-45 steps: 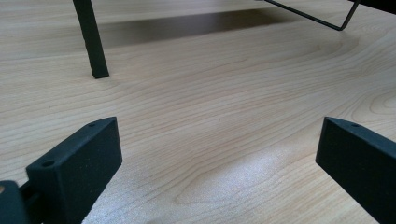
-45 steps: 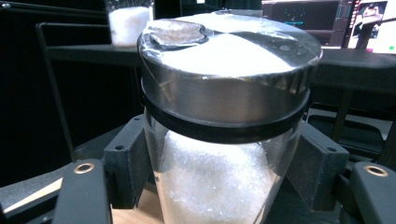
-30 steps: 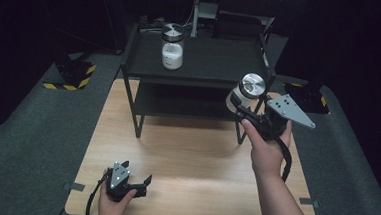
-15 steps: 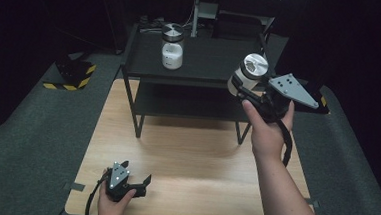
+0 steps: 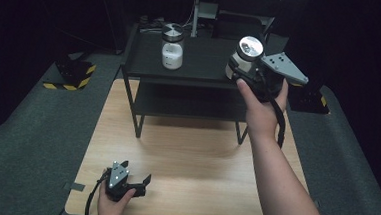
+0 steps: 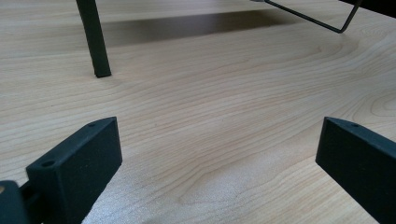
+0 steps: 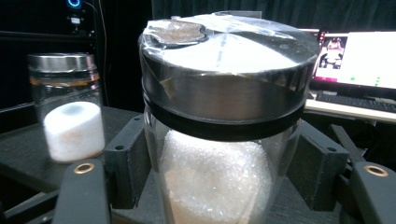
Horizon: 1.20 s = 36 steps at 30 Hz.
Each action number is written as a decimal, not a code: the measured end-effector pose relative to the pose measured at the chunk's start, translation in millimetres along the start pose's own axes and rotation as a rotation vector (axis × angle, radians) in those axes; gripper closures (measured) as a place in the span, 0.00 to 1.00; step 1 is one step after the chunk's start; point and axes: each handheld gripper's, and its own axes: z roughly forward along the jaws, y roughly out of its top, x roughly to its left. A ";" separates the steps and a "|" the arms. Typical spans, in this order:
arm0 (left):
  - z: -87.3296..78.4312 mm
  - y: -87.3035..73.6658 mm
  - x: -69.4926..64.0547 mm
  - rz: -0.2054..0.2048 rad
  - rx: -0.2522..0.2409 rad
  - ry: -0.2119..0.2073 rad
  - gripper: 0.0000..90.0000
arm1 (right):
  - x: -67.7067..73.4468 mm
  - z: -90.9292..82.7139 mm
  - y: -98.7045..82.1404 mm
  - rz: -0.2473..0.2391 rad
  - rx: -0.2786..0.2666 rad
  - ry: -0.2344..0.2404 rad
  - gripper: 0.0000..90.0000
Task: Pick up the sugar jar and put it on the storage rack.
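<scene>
- At the upper right of the high view, the right gripper (image 5: 242, 70) pinches a clear glass jar with a silver metal lid and white contents (image 5: 245, 56), holding it upright over the right end of the black two-tier metal shelf (image 5: 202, 53).
- In the right gripper view, the jar's glass body sits squarely between the two black jaws, which press on its sides just under the lid; the white grainy filling shows through the glass.
- At the upper centre of the high view, a second glass jar with a metal lid and a white block inside (image 5: 172, 46) stands on the shelf's top tier, well apart from the held jar.
- At the lower left of the high view, the left gripper (image 5: 139, 180) rests on the pale wooden table (image 5: 195, 158). Its own view shows its jaws spread wide with nothing between them, above bare wood grain.
- The step in hand appears to be carrying the jar onto the top tier. Whether its base already touches the shelf is hard to tell from these angles; it likely hangs just above.
- The next move calls for keeping the jar level, lowering it onto a free part of the top tier clear of the shelf edge, and loosening the grip only once it stands firm.
</scene>
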 end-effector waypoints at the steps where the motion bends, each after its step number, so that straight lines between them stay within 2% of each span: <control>1: 0.1 0.1 0.2 -0.001 0.000 0.000 0.01 | -0.1 2.0 0.6 -0.001 0.002 -0.001 0.34; 13: -0.6 -0.6 2.1 -0.007 -0.003 -0.003 0.01 | 1.3 33.7 4.5 0.006 0.050 -0.031 0.34; 36: -0.5 -0.2 3.0 -0.006 -0.001 -0.007 0.01 | 0.6 54.6 -2.9 0.018 0.049 -0.037 0.34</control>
